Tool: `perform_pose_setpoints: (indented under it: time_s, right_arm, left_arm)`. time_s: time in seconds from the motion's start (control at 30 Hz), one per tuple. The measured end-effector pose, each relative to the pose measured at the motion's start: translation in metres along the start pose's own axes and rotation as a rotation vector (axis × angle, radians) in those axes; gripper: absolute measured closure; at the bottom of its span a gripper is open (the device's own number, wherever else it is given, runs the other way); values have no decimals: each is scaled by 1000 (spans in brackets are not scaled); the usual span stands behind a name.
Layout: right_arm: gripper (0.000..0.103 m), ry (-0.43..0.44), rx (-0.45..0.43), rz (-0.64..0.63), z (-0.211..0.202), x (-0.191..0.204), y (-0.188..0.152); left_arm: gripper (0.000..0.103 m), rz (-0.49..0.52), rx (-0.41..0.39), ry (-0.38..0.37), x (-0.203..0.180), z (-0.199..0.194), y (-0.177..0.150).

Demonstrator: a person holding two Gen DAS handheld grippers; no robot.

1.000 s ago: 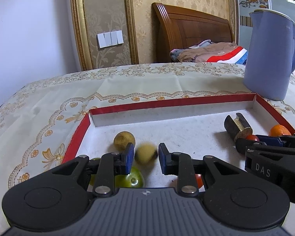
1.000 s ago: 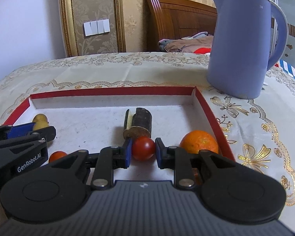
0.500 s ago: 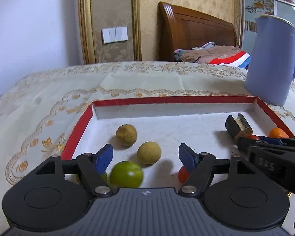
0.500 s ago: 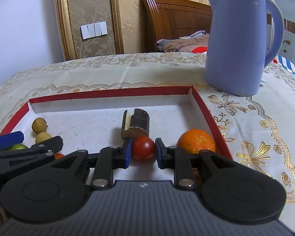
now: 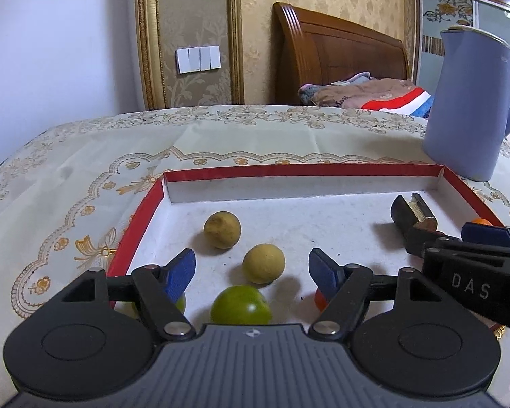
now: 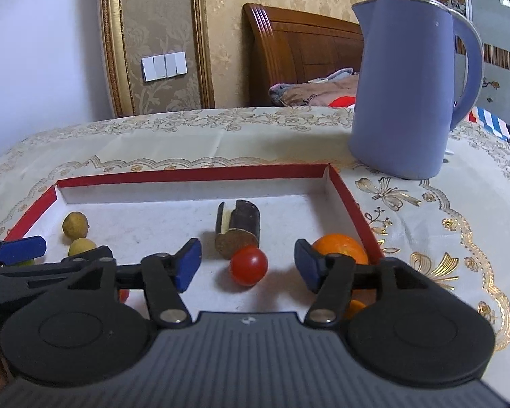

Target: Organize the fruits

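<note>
A shallow red-rimmed white tray [image 5: 299,170] [image 6: 193,173] holds the fruits. My left gripper [image 5: 251,272] stands open over its left part; a tan round fruit [image 5: 263,263] lies on the floor between the blue fingers, untouched. A second tan fruit [image 5: 222,229] lies farther back, a green fruit [image 5: 240,309] nearer. My right gripper [image 6: 247,267] has its jaws opening; a red cherry tomato [image 6: 248,265] rests on the tray between them, free of the pads. An orange [image 6: 340,251] lies behind the right finger. A dark cut stalk piece [image 6: 238,233] lies just beyond the tomato.
A blue kettle [image 6: 408,88] stands on the patterned tablecloth [image 5: 85,176] past the tray's far right corner. A small orange-red fruit [image 5: 319,301] peeks from behind the left gripper's right finger. A wooden headboard and bedding lie beyond the table.
Both grippers opened: the left let go of the tan fruit, then the right let go of the cherry tomato. Both fruits now rest on the tray floor.
</note>
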State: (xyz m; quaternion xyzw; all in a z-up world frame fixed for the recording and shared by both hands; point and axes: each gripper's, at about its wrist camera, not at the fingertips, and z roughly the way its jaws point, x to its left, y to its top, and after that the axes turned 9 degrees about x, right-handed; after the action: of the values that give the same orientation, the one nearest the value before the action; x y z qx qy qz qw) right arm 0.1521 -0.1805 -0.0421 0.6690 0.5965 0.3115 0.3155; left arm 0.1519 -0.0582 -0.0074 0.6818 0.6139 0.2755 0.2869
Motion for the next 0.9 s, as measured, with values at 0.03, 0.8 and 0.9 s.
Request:
perform_pose_setpoints:
  time_s: [0.03,0.8,0.9]
  right_arm:
    - [38,2,-8,4,-2,0,0]
    - [9,9,-138,3,-35,0,-16]
    - [5,7,-141,-11,-39,3,-19]
  left_arm:
    - [30,-1,-1,0,0,0,0]
    - [28,10,-59,-15,6,-31,-24]
    - [28,24,-58,-32,5,-36,-29]
